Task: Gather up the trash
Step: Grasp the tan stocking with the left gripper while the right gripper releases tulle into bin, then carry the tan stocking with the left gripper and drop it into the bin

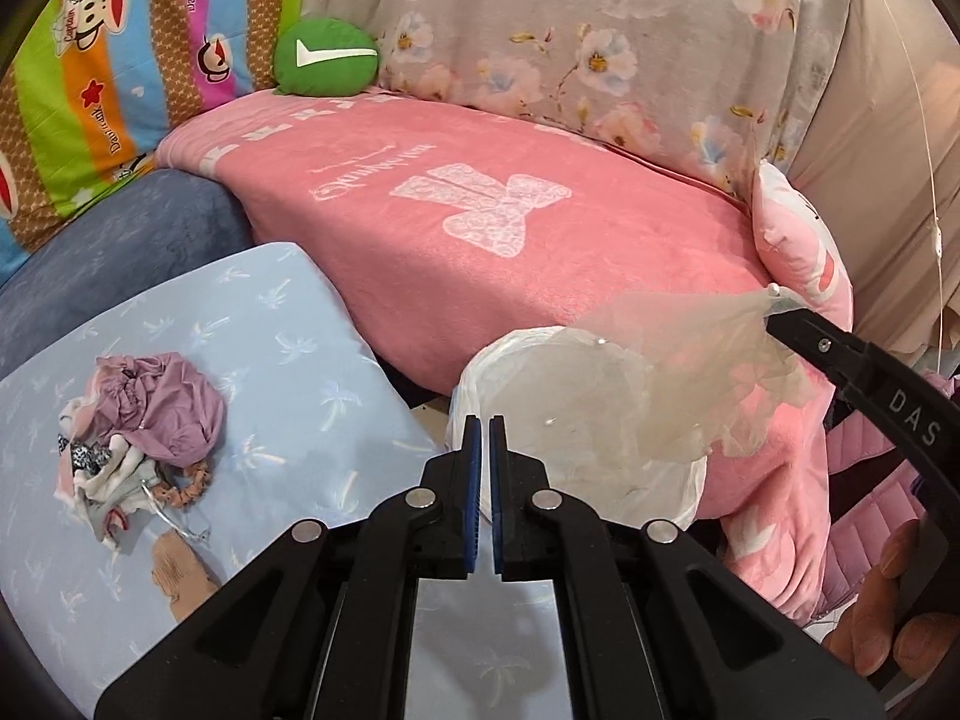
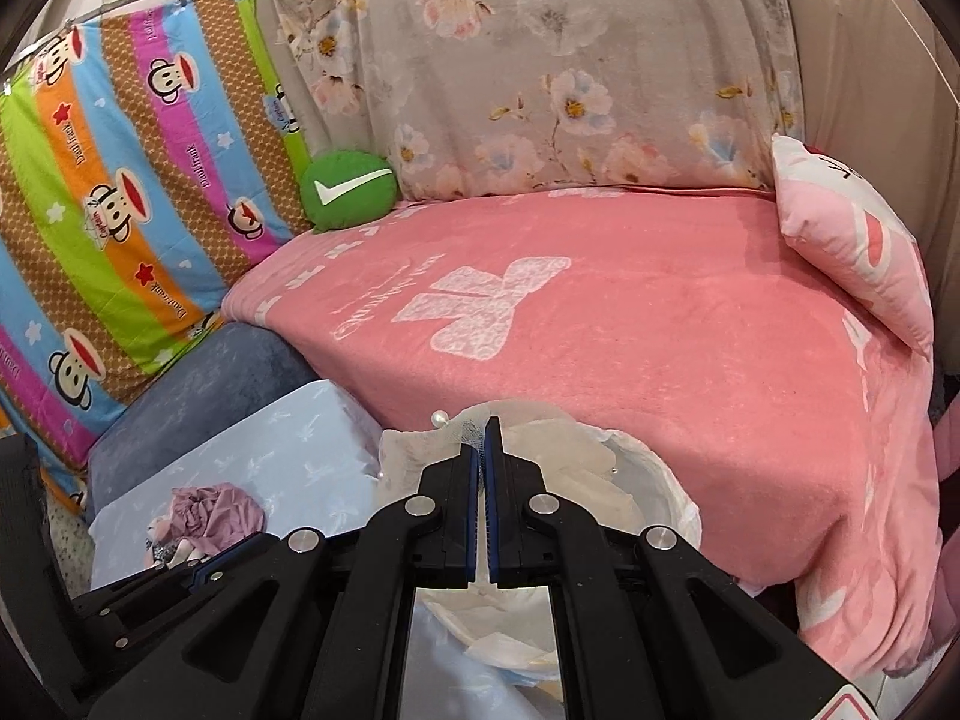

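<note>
My right gripper (image 2: 482,429) is shut on a sheer cream mesh cloth with pearl beads (image 1: 678,360), which hangs over the open white-lined trash bin (image 1: 474,384). In the left wrist view the right gripper's fingertips (image 1: 780,315) pinch the cloth's top corner. The bin's rim also shows in the right wrist view (image 2: 666,480). My left gripper (image 1: 485,429) is shut and empty, just left of the bin. A pile of crumpled scraps, purple, white and patterned (image 1: 144,420), lies on the light blue cushion (image 1: 288,360).
A pink blanket (image 1: 480,228) covers the sofa behind the bin. A green round pillow (image 1: 327,54) and a pink pillow (image 2: 852,246) sit on it. A striped cartoon sheet (image 2: 120,210) hangs at the left. A tan scrap (image 1: 180,576) lies on the cushion.
</note>
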